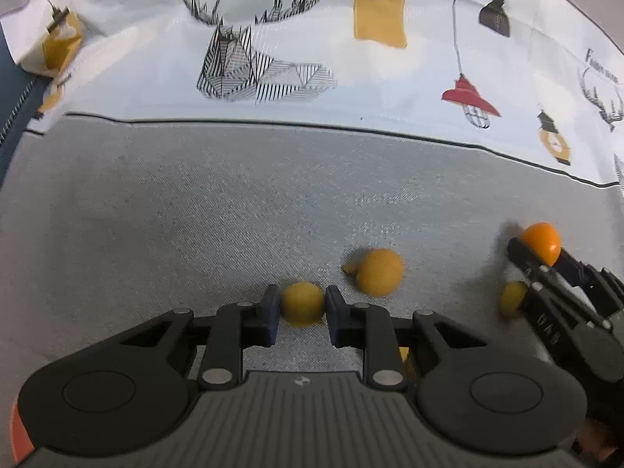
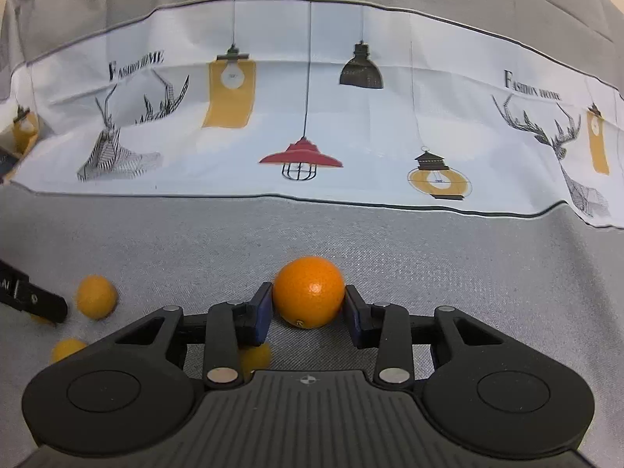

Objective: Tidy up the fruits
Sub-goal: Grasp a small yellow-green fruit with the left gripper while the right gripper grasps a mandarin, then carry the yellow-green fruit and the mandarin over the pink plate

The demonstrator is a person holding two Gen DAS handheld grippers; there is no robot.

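Both grippers loaded, it seems. Right gripper [image 2: 308, 306] grasps the orange [image 2: 308, 297], both pads touching its flanks at mid-height; fruit sits low, at or just above the grey cloth [image 2: 468, 273], and contact with the cloth cannot be told. Left gripper [image 1: 303, 306] pinches a small yellow fruit [image 1: 303, 304], pads touching either side, also low over the cloth.

Loose fruit nearby: a larger yellow one with a stub stem [image 1: 380, 272] just right of the left gripper's catch; another small one [image 1: 511, 298] half behind the right gripper's finger. Right wrist view shows yellow fruits at left [image 2: 96, 297], [image 2: 66, 350], and one under the gripper's linkage [image 2: 257, 355].

Judgement: step in hand is the lift-off of both picks. To do it well, raise straight up before travelling sideways, since the stemmed fruit sits near and would roll if nudged. Round skins slip; keep the squeeze steady and centred, no twisting. Keep the two grippers apart on the way out, as they work close together.

Beyond, a white printed band [image 2: 351, 136] with lamps and deer crosses the cloth.

Unclear: no bowl, basket or tray in either view, so the destination is unknown. Left view is blurred. Yellow fruits' kind hard to tell. Fruit count uncertain across views.
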